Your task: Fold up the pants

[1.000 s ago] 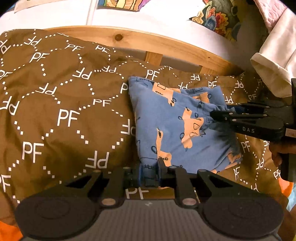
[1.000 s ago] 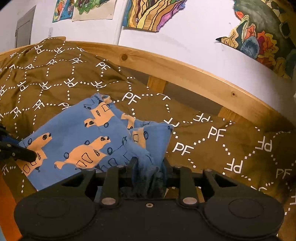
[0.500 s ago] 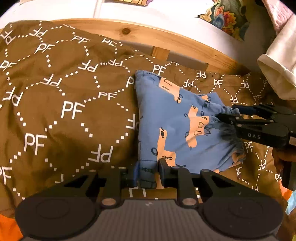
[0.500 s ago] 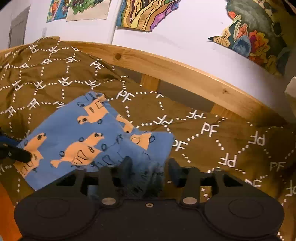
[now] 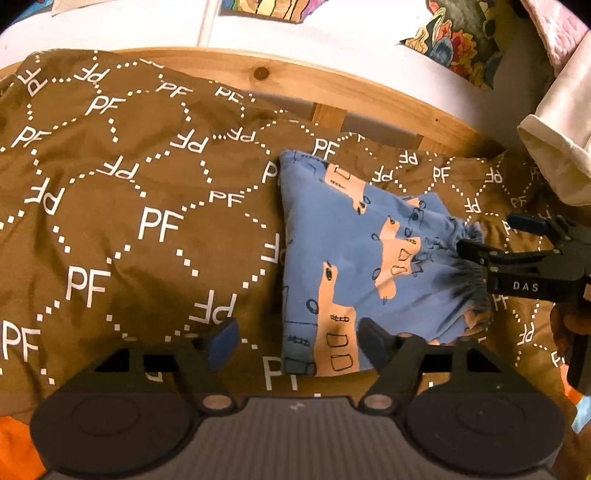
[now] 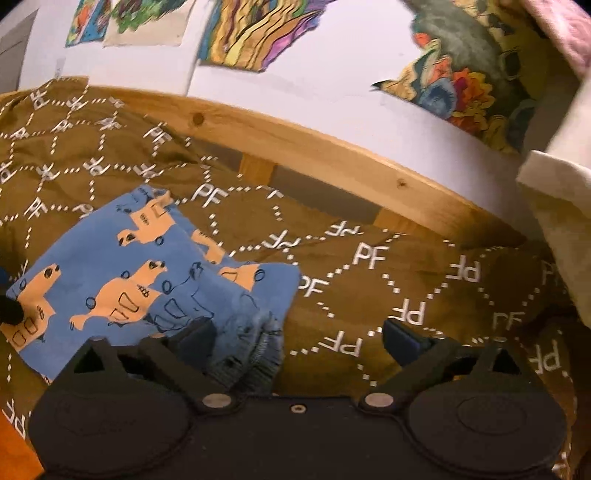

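A brown "PF"-printed duvet (image 5: 122, 206) meets a pine bed rail (image 6: 332, 155) — behind, a white wall (image 6: 314, 77) with bright drawings (image 6: 258, 29).

A bed is carrying everything, its pale wooden rail (image 5: 332, 92) running along the far side. A brown cover (image 5: 110, 221) printed with white dotted diamonds and "PF" letters is lying rumpled across it. Folded blue pants (image 5: 354, 258) with orange animal shapes are lying directly on the cover, right of centre in the left wrist view.
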Tool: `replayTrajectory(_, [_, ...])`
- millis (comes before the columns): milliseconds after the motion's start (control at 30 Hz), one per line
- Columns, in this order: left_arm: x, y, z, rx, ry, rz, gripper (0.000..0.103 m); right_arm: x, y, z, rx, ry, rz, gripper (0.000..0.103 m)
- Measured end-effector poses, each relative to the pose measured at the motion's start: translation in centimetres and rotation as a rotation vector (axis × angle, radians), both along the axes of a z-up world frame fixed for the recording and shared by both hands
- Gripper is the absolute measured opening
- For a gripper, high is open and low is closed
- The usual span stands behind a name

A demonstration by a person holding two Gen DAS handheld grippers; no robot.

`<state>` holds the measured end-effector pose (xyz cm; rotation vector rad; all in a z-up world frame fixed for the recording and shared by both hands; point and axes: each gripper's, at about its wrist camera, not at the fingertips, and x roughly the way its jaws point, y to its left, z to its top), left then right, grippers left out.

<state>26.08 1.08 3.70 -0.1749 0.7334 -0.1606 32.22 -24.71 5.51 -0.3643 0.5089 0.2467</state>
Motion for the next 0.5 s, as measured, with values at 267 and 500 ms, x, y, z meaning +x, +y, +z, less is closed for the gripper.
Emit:
replayTrajectory(267, [-1.8, -0.1, 1.0, 0.022, -0.061, 0.056, 0.099, -2.8, -0.7, 0.6, 0.061, -0.049, -0.048, 0.102])
replayTrajectory(500, [-4.9, -0.5, 1.7, 0.056, -0.165, 0.114, 0.103, -7.9, -1.2, 2.0, 0.144, -0.111, -0.095, 0.102])
